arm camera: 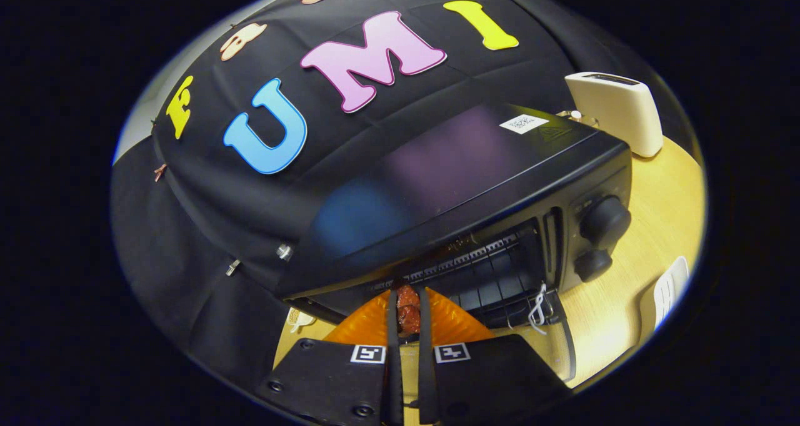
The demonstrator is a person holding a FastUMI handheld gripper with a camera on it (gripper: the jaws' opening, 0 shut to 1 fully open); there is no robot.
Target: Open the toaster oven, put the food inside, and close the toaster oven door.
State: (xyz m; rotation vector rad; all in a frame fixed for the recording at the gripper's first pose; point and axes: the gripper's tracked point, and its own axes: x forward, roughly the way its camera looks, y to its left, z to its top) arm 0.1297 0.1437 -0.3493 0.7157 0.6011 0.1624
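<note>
A black toaster oven point(475, 182) stands on the wooden table just beyond my fingers, seen tilted, with its door point(562, 345) folded down and the wire rack point(494, 276) showing inside. My gripper point(407, 301) is nearly closed, and both fingers press on a reddish-brown piece of food point(408, 310) held at the oven's mouth. Two round knobs point(603, 223) sit on the oven's right panel. A white cord hangs at the door's right hinge.
A cream-white toaster point(619, 110) stands on the wooden table point(650, 226) behind the oven to the right. A white object point(672, 288) lies on the table at the far right. Black cloth covers the wall behind and to the left.
</note>
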